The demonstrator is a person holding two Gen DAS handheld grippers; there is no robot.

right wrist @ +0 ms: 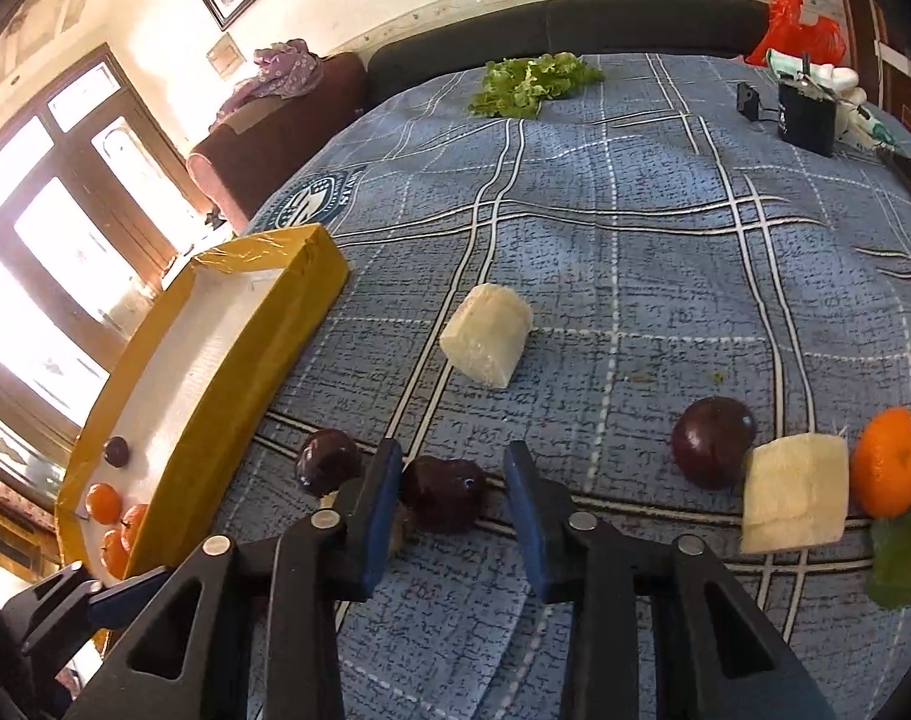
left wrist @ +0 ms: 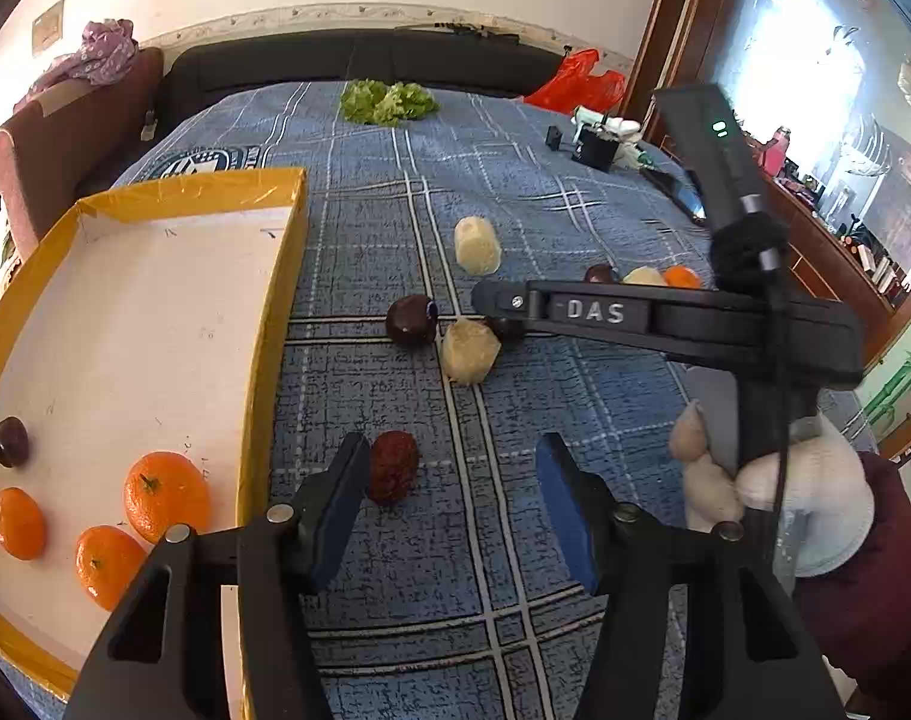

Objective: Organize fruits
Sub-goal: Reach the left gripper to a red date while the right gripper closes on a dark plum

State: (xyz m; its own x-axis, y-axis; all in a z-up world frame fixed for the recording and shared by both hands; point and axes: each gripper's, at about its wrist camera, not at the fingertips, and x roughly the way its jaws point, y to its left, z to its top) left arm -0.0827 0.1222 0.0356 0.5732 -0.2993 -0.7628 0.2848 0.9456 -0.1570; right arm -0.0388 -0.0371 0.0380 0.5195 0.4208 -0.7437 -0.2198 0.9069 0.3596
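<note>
A yellow-rimmed tray holds three oranges and a dark plum; it shows at left in the right wrist view. My left gripper is open, with a dark red fruit just inside its left finger. My right gripper is open around a dark plum on the cloth, nearer its left finger. Another plum lies left of it. Further right lie a plum, a pale cut chunk and an orange. Another pale chunk lies further back.
The blue checked cloth covers the surface. Lettuce lies at the far edge. A black box and a red bag sit far right. A brown sofa arm stands behind the tray.
</note>
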